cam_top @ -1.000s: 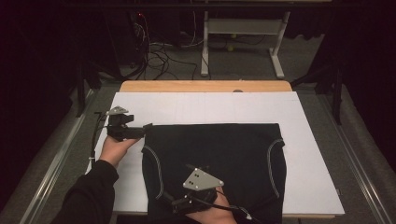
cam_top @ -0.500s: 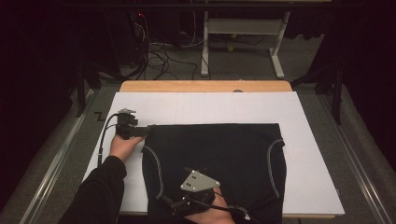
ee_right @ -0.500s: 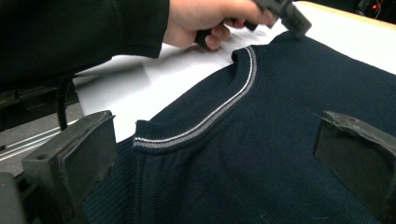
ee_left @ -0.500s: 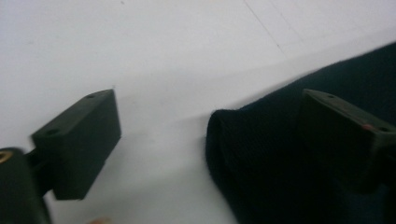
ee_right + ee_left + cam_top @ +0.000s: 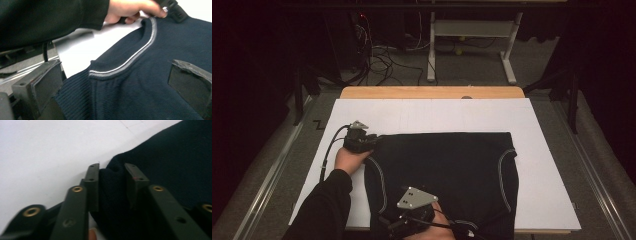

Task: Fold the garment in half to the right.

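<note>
The sweater (image 5: 442, 175) lies flat on the white sheet (image 5: 432, 115). Its far-left corner has just been pinched by the closing left gripper (image 5: 111, 173). The right gripper (image 5: 115, 82) hangs wide over the near hem, nothing gripped; any fold is judged not yet begun.

One dark sweater (image 5: 442, 175), two tools, one table (image 5: 542, 200).

Your garment (image 5: 442, 175) lies on the sheet (image 5: 432, 115) covering the table (image 5: 432, 92), reaching its near edge. Your left gripper (image 5: 364, 142) sits at its far left corner, your right gripper (image 5: 404, 225) at its near edge.
</note>
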### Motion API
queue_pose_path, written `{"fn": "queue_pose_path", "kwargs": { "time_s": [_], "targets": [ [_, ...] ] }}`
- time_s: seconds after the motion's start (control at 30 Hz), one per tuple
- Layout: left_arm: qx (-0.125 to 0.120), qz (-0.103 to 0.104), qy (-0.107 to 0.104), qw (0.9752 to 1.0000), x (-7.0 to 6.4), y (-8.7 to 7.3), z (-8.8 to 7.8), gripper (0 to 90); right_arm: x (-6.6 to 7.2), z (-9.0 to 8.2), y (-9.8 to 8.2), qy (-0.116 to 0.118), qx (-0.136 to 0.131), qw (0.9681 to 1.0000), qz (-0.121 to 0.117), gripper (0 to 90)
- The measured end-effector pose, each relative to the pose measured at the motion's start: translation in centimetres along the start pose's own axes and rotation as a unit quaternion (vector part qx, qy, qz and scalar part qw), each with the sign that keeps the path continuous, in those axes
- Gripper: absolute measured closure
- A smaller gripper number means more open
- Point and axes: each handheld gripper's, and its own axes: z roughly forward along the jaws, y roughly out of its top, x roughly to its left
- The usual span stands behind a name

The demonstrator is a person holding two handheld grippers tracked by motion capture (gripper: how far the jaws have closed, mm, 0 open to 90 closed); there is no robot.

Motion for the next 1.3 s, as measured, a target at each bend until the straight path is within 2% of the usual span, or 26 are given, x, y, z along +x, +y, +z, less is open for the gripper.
{"fn": "queue_pose_path", "kwargs": {
  "time_s": [0.1, 0.23, 0.33, 0.43, 0.5, 0.6, 0.7, 0.8, 0.97, 1.1, 1.3],
  "targets": [
    [-0.009, -0.020, -0.012, 0.9997, 0.3, -0.3, -0.2, 72.7, 0.3, 0.6, 0.2, 0.016, 0.022, 0.9996, -0.001, 4.7],
    [-0.027, -0.023, -0.006, 0.9994, 0.1, -0.7, -0.6, 74.0, 1.1, 1.6, 0.5, 0.024, 0.042, 0.9988, -0.007, 11.7],
    [-0.031, -0.027, -0.008, 0.9991, 0.0, -0.9, -0.9, 73.9, 1.7, 2.5, 0.8, 0.017, 0.063, 0.9978, -0.008, 14.6],
    [-0.042, -0.026, -0.007, 0.9988, -0.2, -1.2, -1.1, 73.8, 2.2, 3.0, 1.0, 0.012, 0.072, 0.9973, -0.008, 15.9],
    [-0.049, -0.026, -0.007, 0.9984, -0.3, -1.3, -1.3, 73.8, 2.6, 3.5, 1.0, 0.006, 0.089, 0.9960, -0.007, 15.9],
    [-0.047, -0.028, -0.011, 0.9985, -0.3, -1.4, -1.3, 73.8, 3.1, 4.3, 0.9, -0.007, 0.110, 0.9939, -0.007, 15.7],
    [-0.046, -0.031, -0.011, 0.9984, -0.2, -1.3, -1.3, 73.8, 3.3, 4.8, 1.0, -0.015, 0.114, 0.9933, -0.010, 15.5],
    [-0.045, -0.026, -0.007, 0.9986, -0.3, -1.3, -1.2, 73.8, 3.5, 5.2, 1.1, -0.010, 0.117, 0.9930, -0.007, 15.5],
    [-0.046, -0.028, -0.011, 0.9985, -0.3, -1.3, -1.2, 73.7, 3.9, 5.9, 0.9, -0.009, 0.126, 0.9917, -0.020, 17.9],
    [-0.046, -0.028, -0.009, 0.9985, -0.3, -1.3, -1.2, 73.7, 4.3, 6.1, 0.6, -0.026, 0.124, 0.9913, -0.036, 22.9],
    [-0.044, -0.027, -0.006, 0.9986, -0.3, -1.3, -1.2, 73.7, 4.6, 6.2, 0.4, -0.050, 0.121, 0.9903, -0.048, 30.0]
  ]
}}
